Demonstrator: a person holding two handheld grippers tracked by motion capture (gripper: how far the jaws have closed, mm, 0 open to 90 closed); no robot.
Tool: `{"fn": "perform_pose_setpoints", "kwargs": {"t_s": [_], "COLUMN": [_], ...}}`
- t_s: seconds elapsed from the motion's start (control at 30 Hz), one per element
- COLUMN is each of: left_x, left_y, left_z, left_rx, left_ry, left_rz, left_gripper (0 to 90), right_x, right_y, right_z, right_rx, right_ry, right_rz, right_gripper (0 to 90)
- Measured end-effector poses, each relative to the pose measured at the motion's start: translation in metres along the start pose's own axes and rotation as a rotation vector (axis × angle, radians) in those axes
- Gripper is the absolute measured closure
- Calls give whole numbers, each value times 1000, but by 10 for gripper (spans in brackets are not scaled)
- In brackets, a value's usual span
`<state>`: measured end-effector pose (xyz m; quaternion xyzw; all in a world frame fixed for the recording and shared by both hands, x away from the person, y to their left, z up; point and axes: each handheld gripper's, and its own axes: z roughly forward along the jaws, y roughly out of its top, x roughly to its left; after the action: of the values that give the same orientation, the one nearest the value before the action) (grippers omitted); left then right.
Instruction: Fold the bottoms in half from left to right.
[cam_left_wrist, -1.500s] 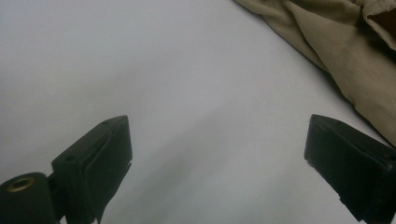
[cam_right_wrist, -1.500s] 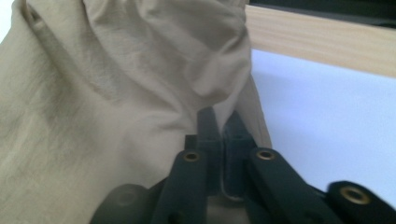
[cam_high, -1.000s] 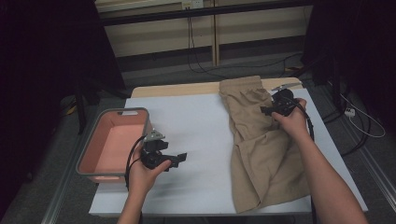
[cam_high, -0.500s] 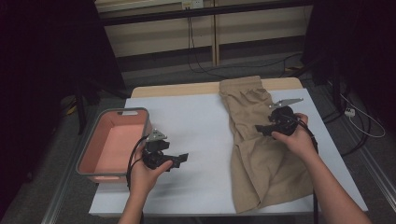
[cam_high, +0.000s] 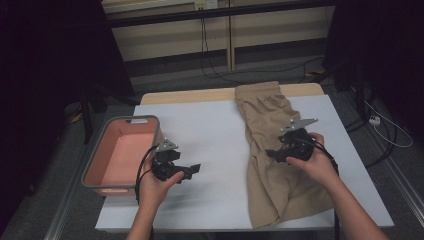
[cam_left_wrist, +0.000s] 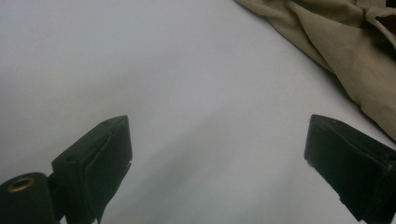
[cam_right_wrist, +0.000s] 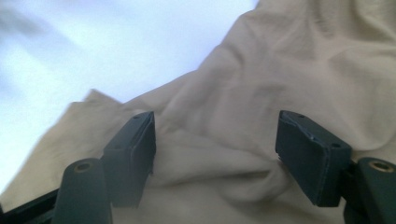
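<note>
Right gripper (cam_right_wrist: 215, 154) first: jaws spread wide, nothing pinched between them, and under the gap sits rumpled tan cloth with a soft fold bulging up between the two pads. In the high view that gripper (cam_high: 274, 155) hangs over the middle of the trousers (cam_high: 280, 165), jaws pointing toward the table's centre, the right hand (cam_high: 312, 160) wrapped round its body and the grey plate riding on top. Over to the left gripper (cam_left_wrist: 217, 168) — jaws wide apart here too, holding nothing, bare white tabletop (cam_left_wrist: 163, 84) below them, and the edge of the trousers (cam_left_wrist: 345, 51) lying well off toward the upper right of its view. From above, the left gripper (cam_high: 192, 170) sits over the table's near-left part, left hand (cam_high: 160, 180) gripping it, cable looping down beside the wrist, jaws aimed toward the trousers. The trousers lie lengthwise on the right half of the table (cam_high: 210, 130) — waistband at the far edge, legs running toward the near edge, fabric creased along the left side. Just beside the left hand, a pink bin (cam_high: 95, 165) with a grey rim stands against the table's left edge.
</note>
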<state>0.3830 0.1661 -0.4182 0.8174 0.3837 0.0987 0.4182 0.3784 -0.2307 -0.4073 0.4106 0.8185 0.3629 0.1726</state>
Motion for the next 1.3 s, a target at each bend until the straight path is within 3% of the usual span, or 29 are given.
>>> {"fn": "perform_pose_setpoints", "kwargs": {"t_s": [0.13,0.3,0.63,0.8,0.9,1.0,1.1,1.3], "left_x": [-1,-5,-8,-9,-10,-10,-10,-9], "left_y": [0,1,3,1,-2,-4,-6,-12], "left_z": [-1,-1,-4,-3,-3,-8,-12,-14], "left_rx": [1,1,-12,-6,19,8,-1,-11], "left_ry": [4,1,5,-18,-12,-19,-14,-16], "left_rz": [4,17,21,26,48,38,34,40], "left_gripper": [76,74,72,70,75,74,73,73], "right_x": [8,17,16,19,20,22,21,15], "right_y": [-1,-12,-22,-24,-24,-25,-25,-31], "right_z": [1,9,2,0,1,2,0,-7], "right_rx": [-16,4,4,0,3,1,-4,-3], "right_ry": [38,72,78,76,74,79,74,96], "right_rz": [7,-1,-18,-22,-28,-44,-53,-25], "right_gripper": [290,288,328,336,348,431,571,783]}}
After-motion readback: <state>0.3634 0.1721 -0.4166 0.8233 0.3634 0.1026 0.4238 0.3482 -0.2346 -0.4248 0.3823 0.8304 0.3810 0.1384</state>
